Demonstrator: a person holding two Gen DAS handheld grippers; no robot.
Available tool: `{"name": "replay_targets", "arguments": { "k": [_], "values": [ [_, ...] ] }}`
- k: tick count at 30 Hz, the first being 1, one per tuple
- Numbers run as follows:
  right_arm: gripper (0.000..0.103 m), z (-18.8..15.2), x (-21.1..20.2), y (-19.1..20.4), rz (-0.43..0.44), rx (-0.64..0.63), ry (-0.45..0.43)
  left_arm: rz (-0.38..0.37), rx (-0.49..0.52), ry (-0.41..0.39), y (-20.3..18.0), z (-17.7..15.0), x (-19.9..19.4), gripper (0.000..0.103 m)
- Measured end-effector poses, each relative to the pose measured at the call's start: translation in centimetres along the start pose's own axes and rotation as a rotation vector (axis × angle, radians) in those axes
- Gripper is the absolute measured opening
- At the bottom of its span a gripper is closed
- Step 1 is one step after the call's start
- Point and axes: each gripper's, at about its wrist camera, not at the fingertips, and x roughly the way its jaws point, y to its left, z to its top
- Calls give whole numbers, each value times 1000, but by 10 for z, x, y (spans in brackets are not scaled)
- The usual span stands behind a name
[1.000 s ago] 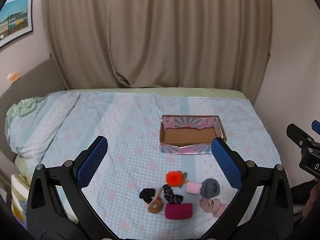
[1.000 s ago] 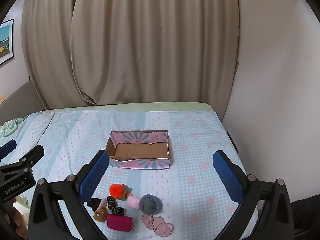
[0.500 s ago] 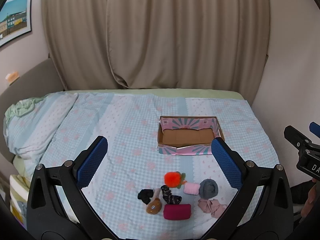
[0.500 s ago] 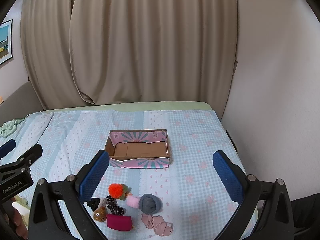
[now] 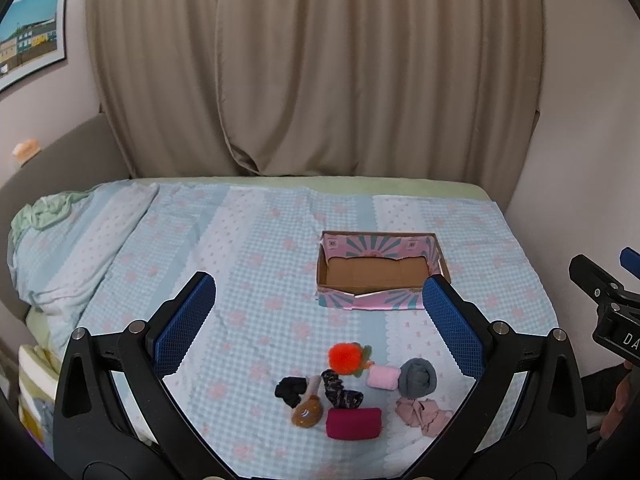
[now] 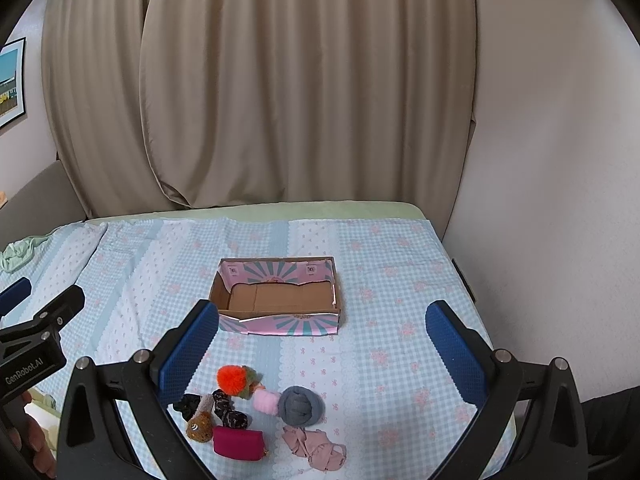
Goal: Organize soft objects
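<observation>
Several soft items lie clustered near the bed's front edge: an orange pompom (image 5: 345,358), a pink roll (image 5: 382,377), a grey sock ball (image 5: 417,374), a magenta pouch (image 5: 353,423), a brown plush (image 5: 307,414), black scrunchies (image 5: 291,389) and a crumpled pink cloth (image 5: 422,416). Behind them stands an open cardboard box (image 5: 380,276) with pink-teal sides, nothing inside. My left gripper (image 5: 318,324) hovers open above the cluster. In the right wrist view the same pompom (image 6: 232,377), sock ball (image 6: 300,406) and box (image 6: 276,300) show, and my right gripper (image 6: 320,344) hangs open, holding nothing.
The bed wears a light blue checked cover (image 5: 240,264), with a bunched duvet (image 5: 60,240) at the left. Beige curtains (image 5: 320,80) hang behind, a wall (image 6: 540,200) bounds the right side. The other gripper's body shows at each view's edge.
Both grippers drifted slightly; the box and cluster sit marginally lower-left in the left view. Nothing was grasped or moved on the bed.
</observation>
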Motion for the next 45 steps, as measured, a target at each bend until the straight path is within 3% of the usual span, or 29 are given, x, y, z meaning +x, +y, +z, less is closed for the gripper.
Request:
{"name": "replay_targets", "arguments": {
  "k": [45],
  "values": [
    [103, 1, -4, -2, 7, 19, 0, 5, -8, -16, 0, -1, 1, 102]
  ]
}}
